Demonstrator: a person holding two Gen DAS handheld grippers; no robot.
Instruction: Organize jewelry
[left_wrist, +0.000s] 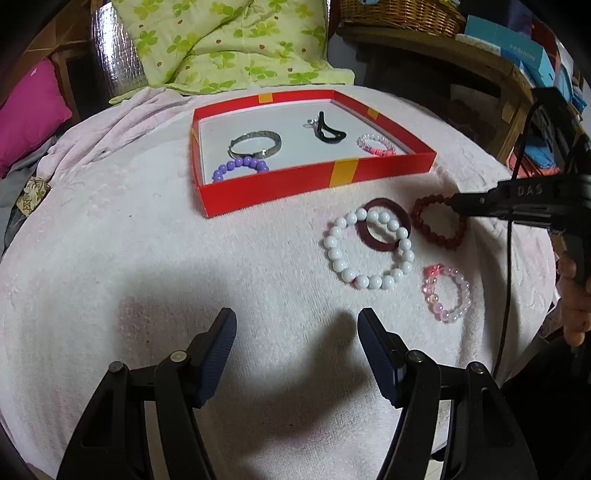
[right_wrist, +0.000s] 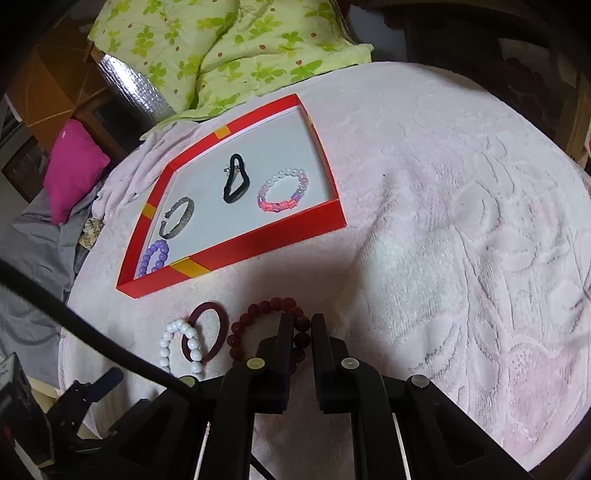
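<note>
A red box (left_wrist: 314, 181) on the pink towel holds a silver bangle (left_wrist: 255, 144), a purple bead bracelet (left_wrist: 240, 166), a black hair tie (left_wrist: 328, 131) and a pink-and-white bracelet (left_wrist: 375, 144). In front of it lie a white bead bracelet (left_wrist: 330, 242) overlapping a maroon ring (left_wrist: 384, 202), a dark red bead bracelet (right_wrist: 258, 308) and a clear pink bracelet (left_wrist: 447, 291). My right gripper (right_wrist: 303, 322) is shut on the dark red bracelet's near-right beads. My left gripper (left_wrist: 297, 325) hangs open over bare towel, left of the loose pieces.
A green floral quilt (left_wrist: 221, 44) and a magenta cushion (left_wrist: 29, 114) lie behind the box. Shelves with blue boxes (left_wrist: 524, 55) and a wicker basket (left_wrist: 399, 14) stand at the right. A black cable (right_wrist: 92, 325) crosses the right wrist view at lower left.
</note>
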